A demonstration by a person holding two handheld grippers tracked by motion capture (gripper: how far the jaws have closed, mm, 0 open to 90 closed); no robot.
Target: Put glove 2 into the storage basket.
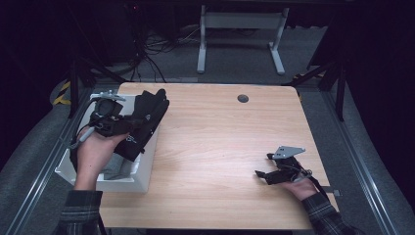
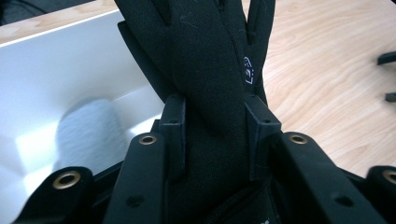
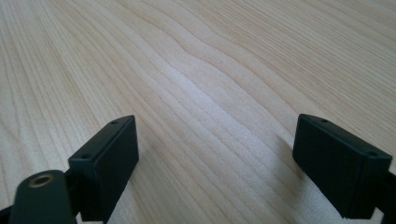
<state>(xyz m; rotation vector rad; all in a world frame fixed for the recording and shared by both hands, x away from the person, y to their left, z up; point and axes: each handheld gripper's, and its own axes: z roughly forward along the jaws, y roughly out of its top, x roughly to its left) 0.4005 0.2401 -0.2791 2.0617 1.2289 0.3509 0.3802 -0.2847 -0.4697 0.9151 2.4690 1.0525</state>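
Black glove (image 2: pixel 205 60) is clamped in the left gripper (image 1: pixel 128 125), hanging over the white bin's (image 1: pixel 143 174) right edge w/ palm up underneath. Right gripper (image 1: pixel 263 175) rests low on the wooden table (image 1: pixel 220 142), jaws wide apart, nothing btwn them.

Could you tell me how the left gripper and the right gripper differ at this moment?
The left gripper is shut on a black glove, while the right gripper stands open with nothing but bare table between its jaws. The left gripper is held up over the white bin at the table's left edge; the right gripper sits low over the wood near the right front. Both have black jaws.
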